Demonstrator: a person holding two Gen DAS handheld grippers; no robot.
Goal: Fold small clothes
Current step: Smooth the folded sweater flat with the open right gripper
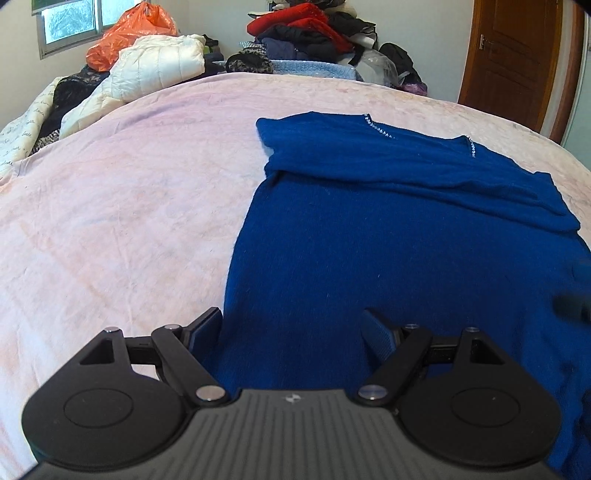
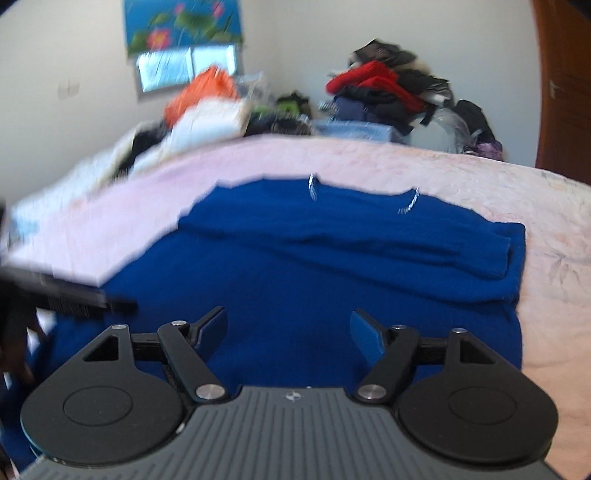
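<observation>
- The left claw (image 1: 293,332) hangs released, jaws wide and empty, over the near hem of the blue sweater (image 1: 388,251), right at the garment's left side edge.
- The right claw (image 2: 288,332) is likewise released, nothing between its pads; it hovers above the sweater's lower body, nearer the right side edge.
- The sweater lies flat on the bed (image 1: 110,206), toward its right half, neckline pointing at the far edge.
- Both sleeves appear already folded in: a band of blue cloth crosses the chest below the beaded neckline (image 1: 380,129), ending in a cuff near the right side edge.
- Judged from this, the sleeve step is done; the hem-to-collar fold, and perhaps one more fold, is still left.
- To the left of the garment the pink blanket is bare and broad, offering open room for a sweep or for setting the folded piece aside.
- On the right only a narrower strip of blanket shows before the bed's edge.
- Along the far edge sit a white padded jacket (image 1: 159,66), an orange bag (image 1: 129,33) and a clothes pile (image 1: 310,33), well apart from the work.
</observation>
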